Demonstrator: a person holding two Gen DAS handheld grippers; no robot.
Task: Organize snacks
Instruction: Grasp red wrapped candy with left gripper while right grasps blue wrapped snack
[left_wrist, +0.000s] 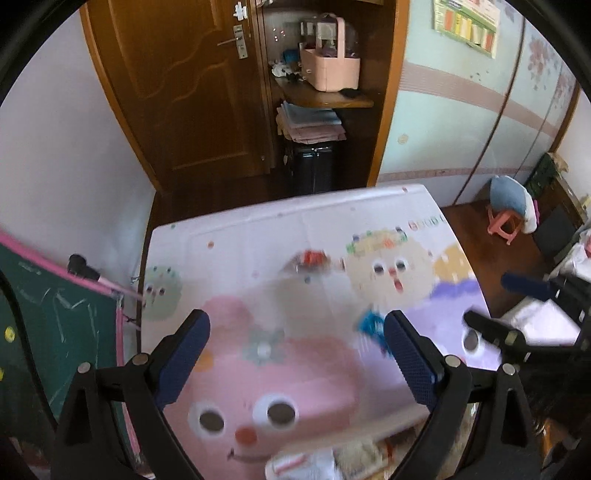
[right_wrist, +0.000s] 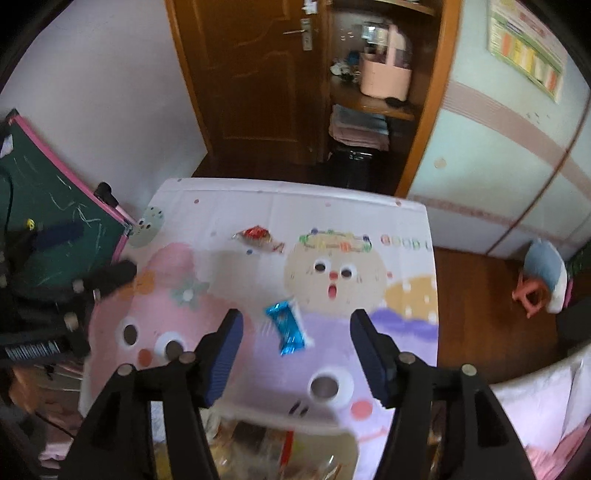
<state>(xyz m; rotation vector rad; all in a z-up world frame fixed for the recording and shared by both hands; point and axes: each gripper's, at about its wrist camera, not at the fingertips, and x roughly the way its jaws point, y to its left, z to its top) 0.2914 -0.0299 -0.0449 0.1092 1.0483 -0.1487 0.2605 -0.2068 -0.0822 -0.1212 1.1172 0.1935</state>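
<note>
both grippers, left (left_wrist: 297, 343) and right (right_wrist: 296, 345), jaws wide, empty. blue snack (right_wrist: 286, 326) on counter (right_wrist: 229, 206); red candy (right_wrist: 258, 236) beyond the blue snack.

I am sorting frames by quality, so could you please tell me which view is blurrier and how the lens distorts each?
Left wrist view: strong motion blur smears the red snack and blue snack on the tablecloth. Right wrist view: sharper, red snack and blue snack readable. Both: fisheye bends the door and table edges, with dark corners.
</note>
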